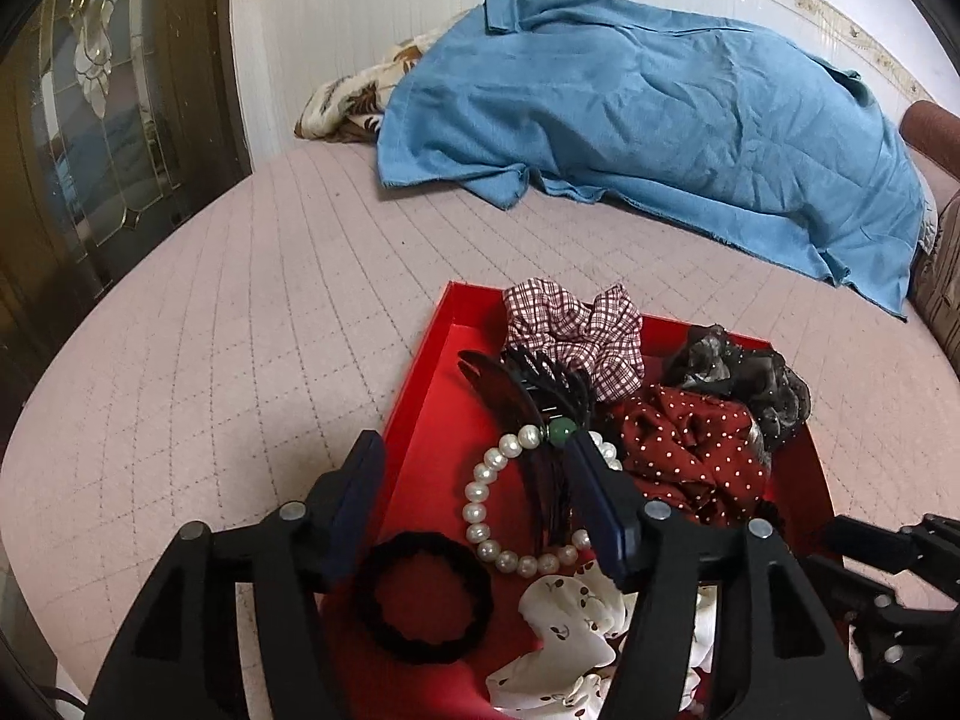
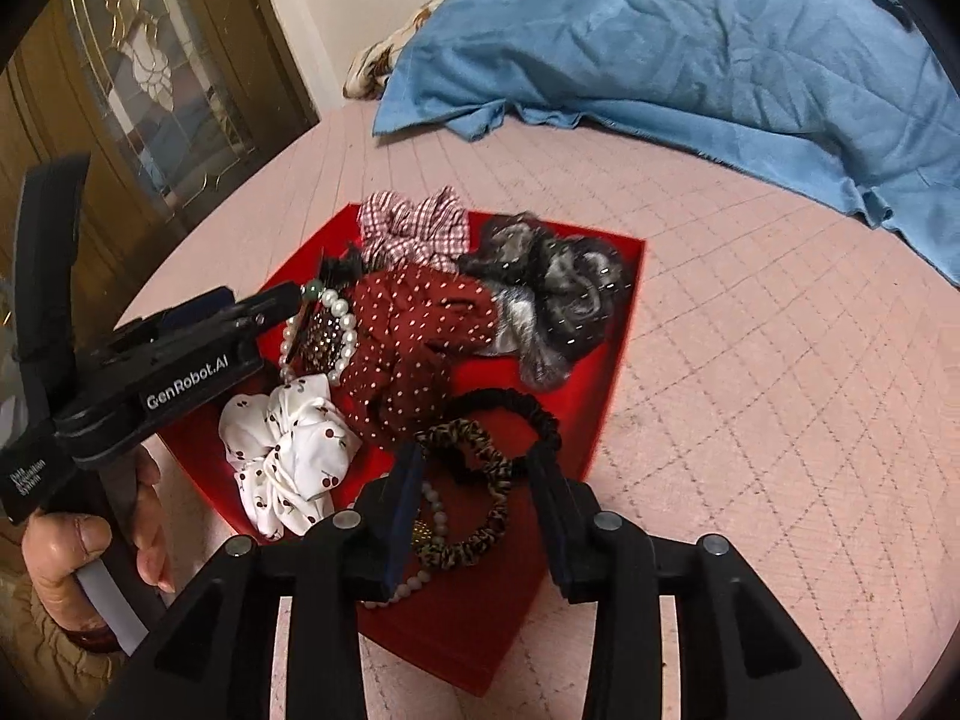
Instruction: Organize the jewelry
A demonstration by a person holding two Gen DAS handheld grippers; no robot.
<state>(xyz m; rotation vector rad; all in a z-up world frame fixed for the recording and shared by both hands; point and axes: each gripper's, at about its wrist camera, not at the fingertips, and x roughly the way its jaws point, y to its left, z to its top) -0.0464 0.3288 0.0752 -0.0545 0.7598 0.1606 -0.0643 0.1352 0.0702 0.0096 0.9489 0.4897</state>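
Left wrist view first: the left gripper [image 1: 474,456] is hanging over the red tray [image 1: 420,414] with its fingers spread wide apart, nothing between them. The tray is sitting on a pink quilted bed [image 1: 240,312]. Inside the tray, the pearl bracelet [image 1: 480,510] with its green bead is lying right in the gap between the fingers, draped across a black claw clip [image 1: 528,384]. A black hair tie [image 1: 420,594] is lying at the tray's near-left edge, a white cherry-print scrunchie [image 1: 570,618] is sitting at its near side, and the plaid scrunchie [image 1: 570,330] is at the tray's far corner. A dark red polka-dot scrunchie [image 1: 690,450] and a grey sheer scrunchie [image 1: 744,378] are filling the tray's right side. A blue blanket [image 1: 660,120] is bunched up well beyond the tray.

Right wrist view: the right gripper [image 2: 474,468] is also standing open, hovering above the tray's near corner. A leopard-print scrunchie [image 2: 480,486] is lying between its fingers, with a black scrunchie [image 2: 522,408] just behind it and a pale bead bracelet [image 2: 432,516] by the left finger. The left gripper is reaching in over the tray's left side, held by a hand [image 2: 90,564].
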